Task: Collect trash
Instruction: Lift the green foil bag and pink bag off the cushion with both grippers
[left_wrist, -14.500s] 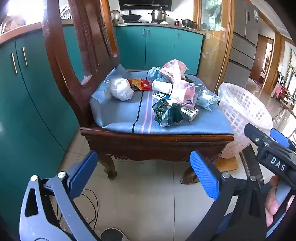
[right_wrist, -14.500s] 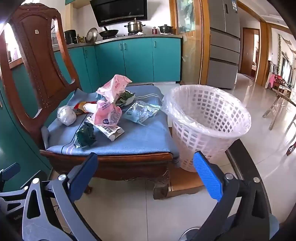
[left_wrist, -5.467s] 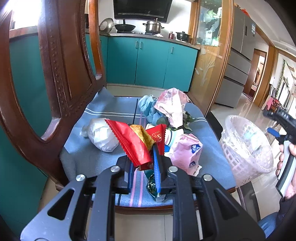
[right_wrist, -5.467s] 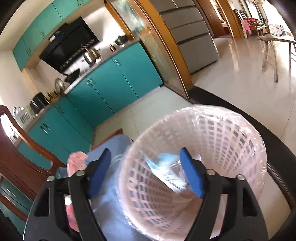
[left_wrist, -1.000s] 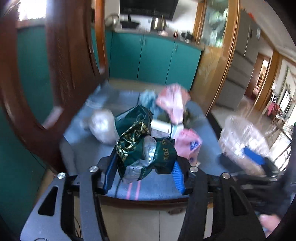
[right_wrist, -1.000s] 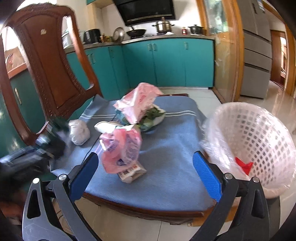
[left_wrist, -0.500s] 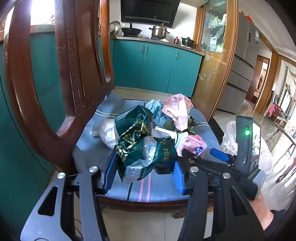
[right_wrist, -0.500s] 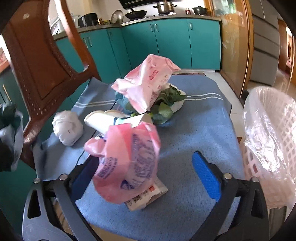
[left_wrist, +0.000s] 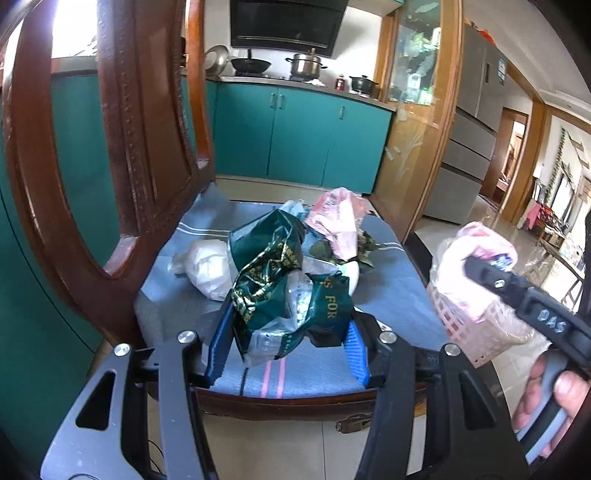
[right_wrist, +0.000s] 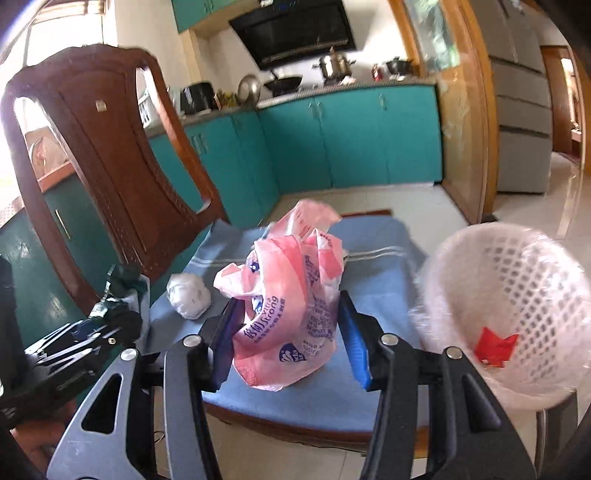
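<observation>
basket (left_wrist: 476, 328): in the left view mostly hidden behind the pink bag (left_wrist: 476, 254) and right gripper (left_wrist: 524, 295)
basket rim (right_wrist: 509, 236): motion-blurred in the right view
green wrapper (right_wrist: 122, 291): dark, smeared at left
chair back (left_wrist: 125, 147): top cut off
hand (left_wrist: 554, 402): only fingers show

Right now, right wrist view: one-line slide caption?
Right gripper closing on pink plastic bag above blue chair cushion; lined white basket alongside.
</observation>
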